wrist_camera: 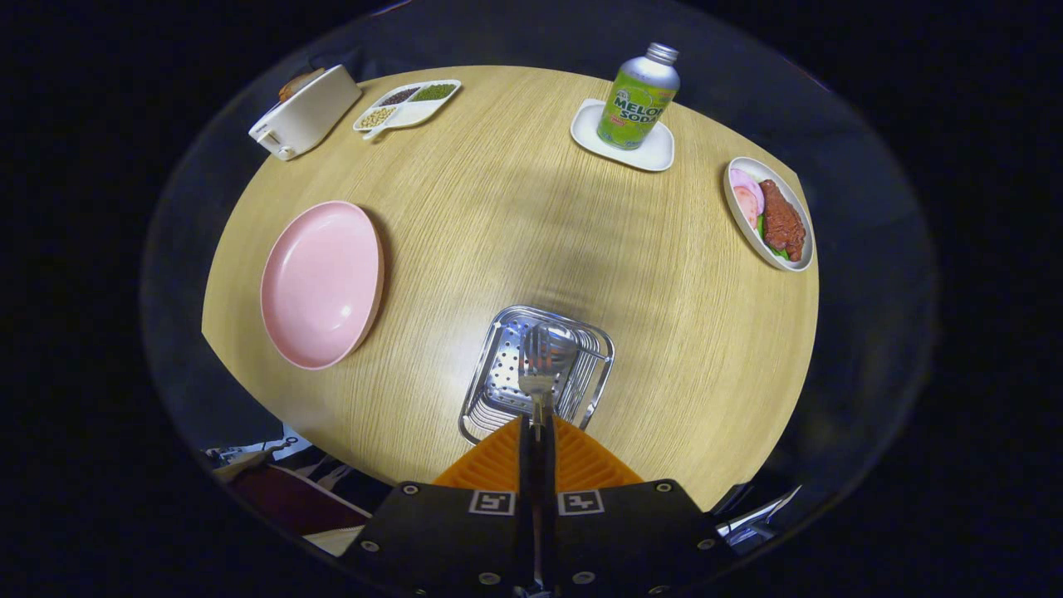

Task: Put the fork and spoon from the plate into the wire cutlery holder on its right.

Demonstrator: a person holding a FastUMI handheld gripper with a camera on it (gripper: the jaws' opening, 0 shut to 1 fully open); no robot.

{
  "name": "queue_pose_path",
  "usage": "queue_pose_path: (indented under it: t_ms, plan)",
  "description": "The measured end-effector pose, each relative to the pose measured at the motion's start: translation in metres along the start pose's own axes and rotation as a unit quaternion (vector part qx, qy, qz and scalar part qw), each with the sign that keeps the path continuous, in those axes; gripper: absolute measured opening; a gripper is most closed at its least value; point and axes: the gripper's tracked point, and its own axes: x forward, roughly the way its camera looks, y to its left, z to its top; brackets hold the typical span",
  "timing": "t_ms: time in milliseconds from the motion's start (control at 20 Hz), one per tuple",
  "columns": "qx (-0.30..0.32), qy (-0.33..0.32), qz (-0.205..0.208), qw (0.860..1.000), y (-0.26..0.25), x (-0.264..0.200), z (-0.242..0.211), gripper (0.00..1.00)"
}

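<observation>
My gripper (537,432) is clamped tight on the fork (537,378) handle, tines over the wire cutlery holder (498,390); the pink plate (322,282) sits bare at left.

the only readable text is on the can (638,98) standing on a small white tray (621,137) at the far side of the table: "melon soda" in white letters on its green label. two square black-and-white coded markers sit on the gripper (537,432) body, carrying no readable words.
</observation>
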Motion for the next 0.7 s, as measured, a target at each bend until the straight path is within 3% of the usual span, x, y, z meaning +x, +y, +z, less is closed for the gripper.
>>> queue_pose_path:
  t_ms: [300,350,400,450,550,700]
  plan:
    - [-0.003,-0.05,0.002,0.999,0.003,-0.014,0.016,0.15]
    - [-0.005,-0.062,-0.006,0.998,0.0,-0.018,0.018,0.35]
    - [-0.001,-0.078,-0.011,0.997,-0.001,-0.024,0.021,0.44]
    - [0.01,-0.093,-0.01,0.996,-0.001,-0.029,0.025,0.66]
    - [0.043,-0.131,0.003,0.99,0.005,-0.045,0.035,0.95]
    - [0.098,-0.204,0.04,0.973,0.013,-0.086,0.047,1.0]
